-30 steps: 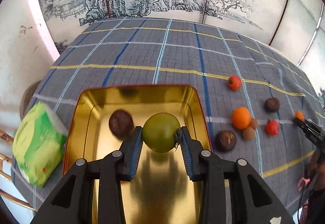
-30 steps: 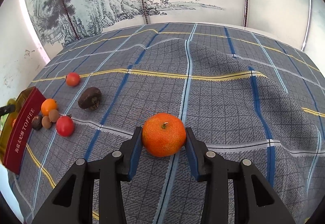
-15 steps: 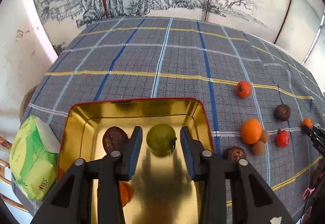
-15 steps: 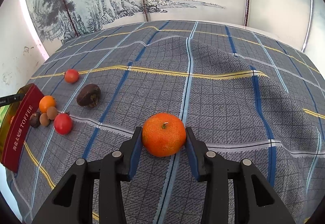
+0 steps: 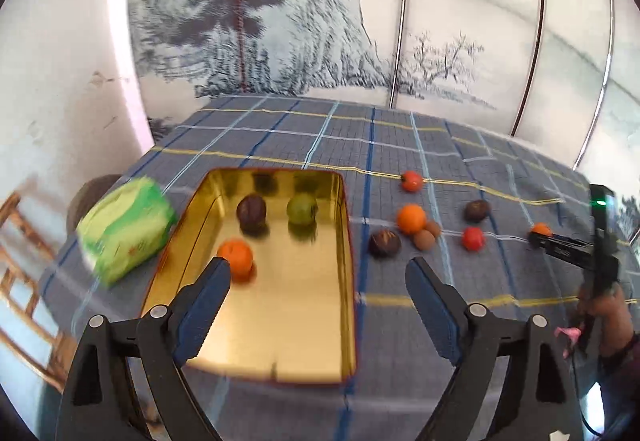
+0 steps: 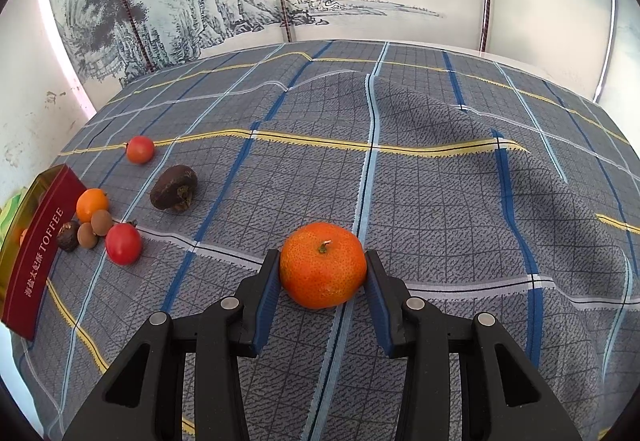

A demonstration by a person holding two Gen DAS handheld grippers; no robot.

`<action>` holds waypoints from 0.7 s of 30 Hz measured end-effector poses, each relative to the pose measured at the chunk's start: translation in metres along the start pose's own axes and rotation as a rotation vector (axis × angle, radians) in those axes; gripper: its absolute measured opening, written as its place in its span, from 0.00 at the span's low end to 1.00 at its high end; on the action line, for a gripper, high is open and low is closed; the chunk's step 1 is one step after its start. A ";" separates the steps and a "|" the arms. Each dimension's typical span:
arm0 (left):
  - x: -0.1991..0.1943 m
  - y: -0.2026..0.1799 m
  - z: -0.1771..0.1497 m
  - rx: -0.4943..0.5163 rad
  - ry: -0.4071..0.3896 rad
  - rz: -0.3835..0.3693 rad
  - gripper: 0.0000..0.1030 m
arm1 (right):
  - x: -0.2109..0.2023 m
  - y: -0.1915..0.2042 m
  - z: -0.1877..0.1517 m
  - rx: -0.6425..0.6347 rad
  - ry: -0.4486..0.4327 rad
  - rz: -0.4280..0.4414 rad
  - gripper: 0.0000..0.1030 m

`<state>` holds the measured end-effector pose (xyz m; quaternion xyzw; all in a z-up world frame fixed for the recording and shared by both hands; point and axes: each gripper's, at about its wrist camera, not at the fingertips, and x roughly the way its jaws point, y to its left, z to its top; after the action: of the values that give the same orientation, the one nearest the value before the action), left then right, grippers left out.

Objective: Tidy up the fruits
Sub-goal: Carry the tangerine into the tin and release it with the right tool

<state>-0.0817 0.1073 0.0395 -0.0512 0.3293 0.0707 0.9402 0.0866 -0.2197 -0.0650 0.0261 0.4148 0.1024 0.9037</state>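
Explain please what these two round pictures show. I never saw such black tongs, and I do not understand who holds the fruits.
No robot: a person holds one hand-held gripper in each hand, each carrying a fisheye camera looking along its fingers. In the left view, the left gripper is opening, empty, above a gold tin holding a green fruit, a dark fruit and an orange one. In the right view, the right gripper clamps a mandarin on the plaid cloth. More small fruits lie beside the tin.
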 end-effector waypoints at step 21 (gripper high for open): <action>-0.081 -0.009 -0.067 -0.015 -0.113 0.020 1.00 | -0.080 0.148 0.008 -0.208 -0.103 0.322 0.41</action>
<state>-0.1841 0.0808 0.0390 -0.0509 0.2758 0.0854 0.9561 0.0172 -0.0913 0.0191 0.0035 0.3459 0.2864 0.8935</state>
